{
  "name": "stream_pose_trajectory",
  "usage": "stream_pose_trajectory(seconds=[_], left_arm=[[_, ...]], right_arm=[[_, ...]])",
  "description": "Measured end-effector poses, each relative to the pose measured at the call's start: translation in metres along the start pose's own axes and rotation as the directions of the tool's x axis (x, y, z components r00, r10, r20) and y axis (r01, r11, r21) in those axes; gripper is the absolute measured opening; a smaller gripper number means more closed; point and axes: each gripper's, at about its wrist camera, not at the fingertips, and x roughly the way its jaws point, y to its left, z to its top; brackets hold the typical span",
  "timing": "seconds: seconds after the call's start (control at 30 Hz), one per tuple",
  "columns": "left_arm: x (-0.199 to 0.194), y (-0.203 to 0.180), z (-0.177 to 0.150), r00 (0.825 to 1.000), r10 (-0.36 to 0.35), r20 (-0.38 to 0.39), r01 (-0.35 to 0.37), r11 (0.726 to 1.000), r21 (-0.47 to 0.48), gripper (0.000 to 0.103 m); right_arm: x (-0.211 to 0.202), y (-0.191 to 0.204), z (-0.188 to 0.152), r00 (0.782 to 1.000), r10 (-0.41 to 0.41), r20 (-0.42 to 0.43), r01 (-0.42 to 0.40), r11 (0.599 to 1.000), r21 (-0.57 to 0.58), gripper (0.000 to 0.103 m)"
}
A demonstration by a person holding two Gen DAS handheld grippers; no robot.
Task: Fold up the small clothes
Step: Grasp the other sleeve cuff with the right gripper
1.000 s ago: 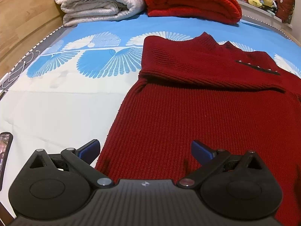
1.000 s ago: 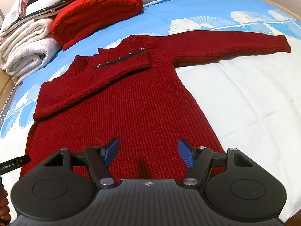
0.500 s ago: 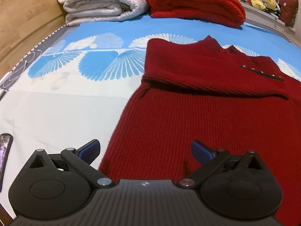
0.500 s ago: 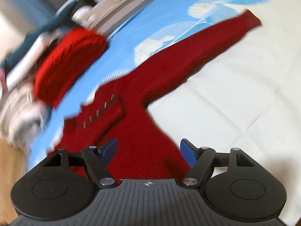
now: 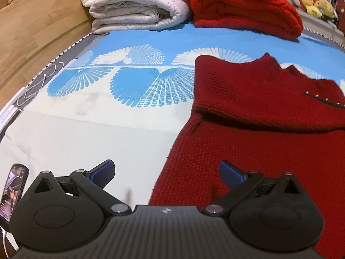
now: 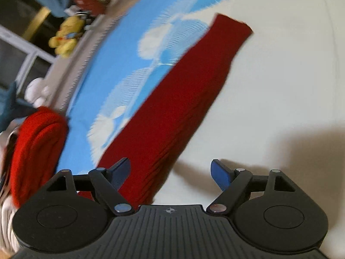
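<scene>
A dark red knitted sweater (image 5: 248,133) lies flat on the blue and white bedsheet (image 5: 86,133), one sleeve folded across its chest. My left gripper (image 5: 166,170) hovers open over the sweater's lower left edge, nothing between its fingers. In the right wrist view the other sleeve (image 6: 185,90) stretches out straight toward its cuff at the upper right. My right gripper (image 6: 170,170) hangs above the near part of that sleeve, its jaws opening, the pads not touching the cloth. This view is tilted and blurred.
A folded white quilt (image 5: 138,6) and a folded bright red blanket (image 5: 245,6) sit at the far end of the bed. A phone (image 5: 13,194) lies at the near left edge. Yellow plush toys (image 6: 64,36) stand on a ledge beyond the bed. A wooden floor (image 5: 32,32) is left.
My right gripper swung from the sweater's body out over the spread sleeve, rolling so the view tilted, and its jaws widened. My left gripper shifted slightly left along the sweater's edge.
</scene>
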Motion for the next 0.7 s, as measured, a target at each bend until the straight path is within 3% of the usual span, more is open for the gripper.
stream_pose_trajectory(seconds=[0.2, 0.27, 0.3, 0.33, 0.4, 0.43, 0.57, 0.7], left_arm=[[0.008, 0.003, 0.0, 1.0, 0.029, 0.0, -0.029, 0.999, 0.02, 0.103], [0.01, 0.004, 0.0, 1.0, 0.03, -0.008, -0.03, 0.999, 0.016, 0.103], [0.011, 0.004, 0.0, 1.0, 0.028, -0.012, -0.027, 1.0, 0.013, 0.103], [0.01, 0.004, 0.0, 1.0, 0.026, -0.013, -0.025, 1.0, 0.011, 0.103], [0.009, 0.005, 0.0, 1.0, 0.021, -0.01, -0.021, 1.0, 0.009, 0.103], [0.008, 0.006, 0.0, 1.0, 0.019, -0.008, -0.018, 1.0, 0.008, 0.103], [0.005, 0.009, 0.001, 1.0, 0.014, -0.007, -0.014, 1.0, -0.007, 0.103], [0.001, 0.017, 0.003, 1.0, 0.015, -0.009, -0.016, 0.999, -0.037, 0.103]], right_arm=[[0.028, 0.005, 0.013, 0.994, -0.001, 0.107, 0.002, 1.0, -0.007, 0.09], [0.035, 0.004, 0.016, 0.987, -0.002, 0.158, 0.003, 1.0, -0.005, 0.088], [0.035, 0.005, 0.016, 0.983, -0.014, 0.181, 0.016, 1.0, -0.011, 0.073], [0.038, 0.009, 0.016, 0.981, -0.047, 0.188, 0.053, 0.998, -0.028, 0.049], [0.046, 0.022, 0.023, 0.971, -0.165, 0.171, 0.18, 0.981, -0.074, 0.025], [0.047, 0.029, 0.025, 0.967, -0.192, 0.171, 0.209, 0.974, -0.092, 0.018], [0.032, 0.069, 0.024, 0.949, -0.205, 0.241, 0.258, 0.941, -0.218, 0.014], [0.005, 0.136, -0.016, 0.923, -0.101, 0.371, 0.284, 0.83, -0.481, 0.013]])
